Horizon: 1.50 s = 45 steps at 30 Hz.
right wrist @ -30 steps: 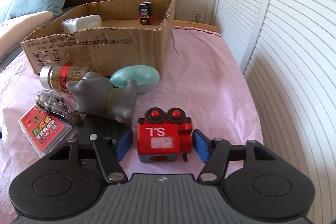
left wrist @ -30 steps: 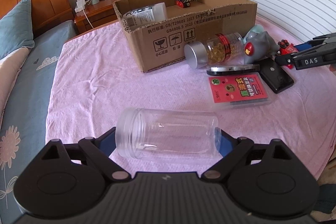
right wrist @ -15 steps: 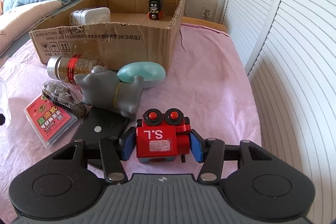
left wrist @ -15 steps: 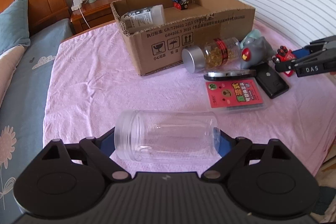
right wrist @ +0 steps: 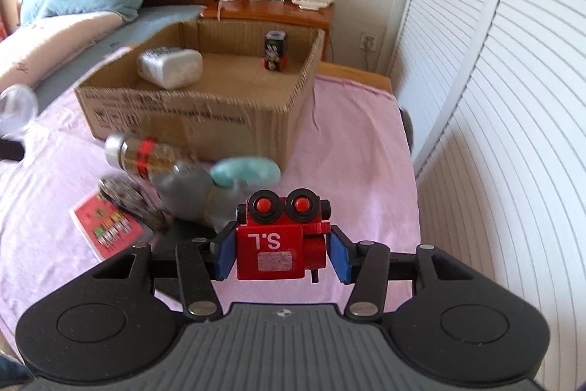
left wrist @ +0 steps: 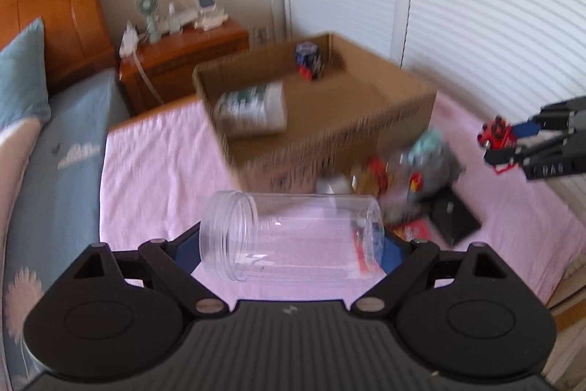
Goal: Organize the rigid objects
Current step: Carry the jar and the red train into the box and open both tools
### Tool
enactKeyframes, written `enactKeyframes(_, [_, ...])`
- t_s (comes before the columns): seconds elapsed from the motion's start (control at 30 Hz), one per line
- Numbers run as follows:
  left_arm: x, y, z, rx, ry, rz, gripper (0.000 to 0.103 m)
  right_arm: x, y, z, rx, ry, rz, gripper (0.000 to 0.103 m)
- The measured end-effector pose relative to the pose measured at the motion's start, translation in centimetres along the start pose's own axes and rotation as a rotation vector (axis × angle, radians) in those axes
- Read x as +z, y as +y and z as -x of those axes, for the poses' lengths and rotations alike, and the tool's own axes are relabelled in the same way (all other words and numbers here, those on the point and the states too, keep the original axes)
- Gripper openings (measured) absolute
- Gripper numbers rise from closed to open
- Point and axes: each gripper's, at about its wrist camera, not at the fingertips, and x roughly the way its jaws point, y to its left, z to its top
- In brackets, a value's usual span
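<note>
Bed (right wrist: 359, 141): pink cover, loose items beside the box.
Cardboard box (left wrist: 329, 131): open, white bottle inside.
Left tongs (left wrist: 293, 246): gripping clear jar (left wrist: 293, 237), raised off the bed.
Right tongs (right wrist: 280, 253): clamped on red robot toy (right wrist: 274, 244), aloft.

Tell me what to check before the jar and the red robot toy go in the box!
1. Left tongs grip clear jar: ok.
2. Right tongs grip red robot toy: ok.
3. Both lifted off the pink sheet: ok.
4. Cardboard box open on top: ok.
5. Free floor inside beside white bottle and small toy: ok.
6. Jar empty: cannot tell, blurry.
</note>
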Motion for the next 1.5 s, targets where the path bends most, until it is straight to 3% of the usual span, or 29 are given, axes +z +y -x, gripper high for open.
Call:
enactKeyframes(0.23, [5.8,-0.6,-1.6,0.023,-0.089,-0.034,0.091,2.7,0.2,1.3,0.022,-0.067,0.037,0.056])
enactKeyframes(0.43, [8.1,-0.1,-5.5,0.03,-0.074,0.038,0.091,5.1,0.5,1.9,0.032,-0.119,0.065,0.056])
enactKeyframes(0.63, [7.4,0.9,-7.9,0.075,-0.027,0.147,0.093,7.0,0.9,1.5,0.044,-0.141,0.084,0.056])
enactKeyframes(0.83, [5.3,0.8,-5.8,0.056,-0.03,0.185,0.097,8.5,1.2,0.5,0.069,-0.139,0.085,0.056])
enactKeyframes(1.13, [2.4,-0.7,-3.2,0.107,-0.032,0.208,0.098,11.0,2.0,-1.8,0.09,-0.111,0.079,0.056])
enactKeyframes(1.5, [1.2,-0.5,-1.7,0.153,-0.051,0.189,0.098,16.0,2.5,-7.2,0.064,-0.038,0.078,0.056])
